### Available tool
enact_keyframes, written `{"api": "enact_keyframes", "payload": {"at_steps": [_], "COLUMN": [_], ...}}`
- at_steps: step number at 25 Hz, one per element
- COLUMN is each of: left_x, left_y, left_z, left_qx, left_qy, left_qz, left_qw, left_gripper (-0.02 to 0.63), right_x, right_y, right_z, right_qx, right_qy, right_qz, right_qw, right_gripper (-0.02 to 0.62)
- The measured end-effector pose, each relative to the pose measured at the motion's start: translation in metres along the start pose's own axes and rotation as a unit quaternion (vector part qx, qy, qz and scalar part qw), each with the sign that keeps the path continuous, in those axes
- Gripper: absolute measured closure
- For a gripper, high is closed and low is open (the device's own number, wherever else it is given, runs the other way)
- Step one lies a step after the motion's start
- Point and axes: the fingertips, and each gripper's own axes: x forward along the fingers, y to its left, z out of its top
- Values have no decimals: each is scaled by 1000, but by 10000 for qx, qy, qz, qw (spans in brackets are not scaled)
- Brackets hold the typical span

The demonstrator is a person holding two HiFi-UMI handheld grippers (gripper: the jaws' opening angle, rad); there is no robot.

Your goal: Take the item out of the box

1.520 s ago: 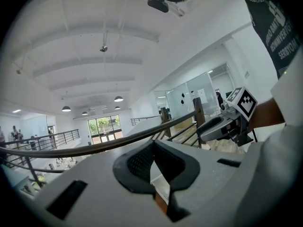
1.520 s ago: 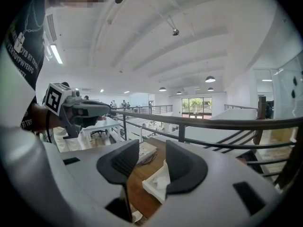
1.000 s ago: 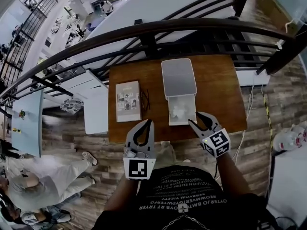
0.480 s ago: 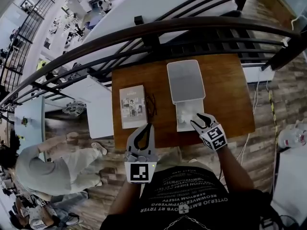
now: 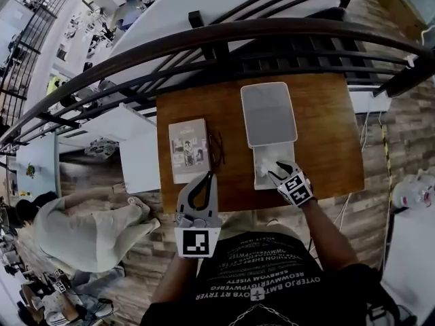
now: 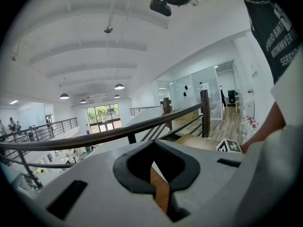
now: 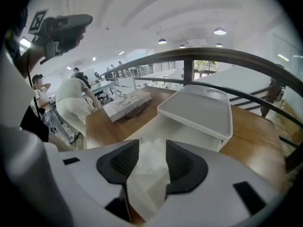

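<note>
**Right gripper wide open over the box, nothing held yet**

My right gripper (image 7: 152, 148) has its jaws well apart and grips nothing. My left gripper (image 6: 154, 148) is closed and empty, back by my body and too far off to steady anything. As I judge it, the soft, crinkly item (image 7: 149, 174) could give up only a fold to a shallow pinch and slip back. A jaw catching the box (image 7: 189, 131) wall could drag it across the desk (image 7: 255, 126) or bump the opened lid (image 7: 199, 110) beyond. The item lies just ahead of and below my tips, in line between them, in the box's near end.
</note>
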Motion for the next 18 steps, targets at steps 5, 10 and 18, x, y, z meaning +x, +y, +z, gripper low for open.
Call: {"api": "enact_keyframes", "payload": {"at_steps": [5,10,18], "left_x": [11,17,13], "left_y": [11,25,42], "left_z": [-12,-10,-21], "left_qx": [-124,-293,-177], "left_qy": [117,108,250], "left_qz": [-44,-28,-27], "left_qw": [9998,9995,9995], "left_gripper": [601,601,601], "right_x": [31,47,60], "right_y": [-3,4,5], "right_z": [-14,-5,-19], "right_qx": [-203,-307,60], "right_qy": [517,977,1509], "right_qz": [129,369,404], "right_qw": [9984,9941,9877], "right_gripper": [404,367,398]}}
